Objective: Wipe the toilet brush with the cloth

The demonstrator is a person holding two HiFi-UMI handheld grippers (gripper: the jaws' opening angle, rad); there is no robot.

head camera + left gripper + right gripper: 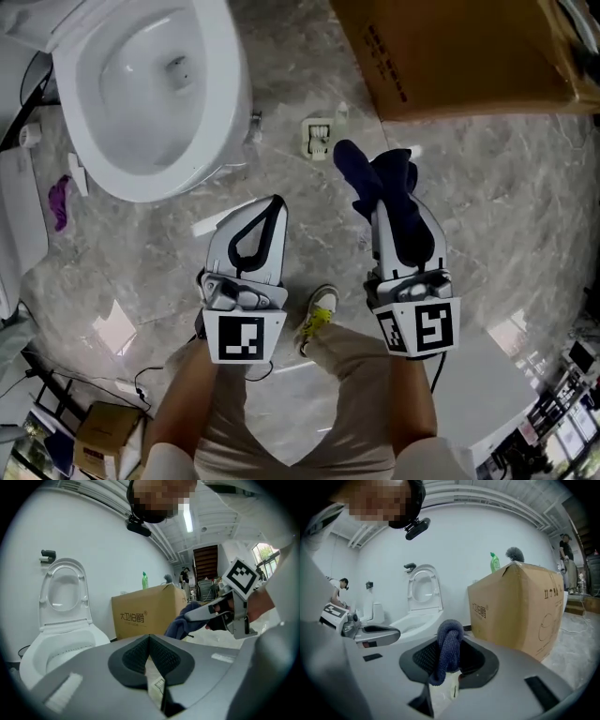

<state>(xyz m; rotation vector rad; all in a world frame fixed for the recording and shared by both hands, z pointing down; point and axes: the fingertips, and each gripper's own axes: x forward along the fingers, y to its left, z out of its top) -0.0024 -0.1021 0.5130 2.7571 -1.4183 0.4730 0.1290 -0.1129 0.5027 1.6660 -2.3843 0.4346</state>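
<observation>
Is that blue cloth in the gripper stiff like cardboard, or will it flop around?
Probably floppy: the cloth folds into a loop and droops from the right gripper. It looks soft and light, so it should bend around things. Its thick, nubbly weave probably won't slip out easily.

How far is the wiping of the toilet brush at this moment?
Done: the right tool is shut on the blue cloth. In hand: nothing more; the left tool is shut and empty. Left: taking the brush and all wiping, since no brush is at either tool.
</observation>
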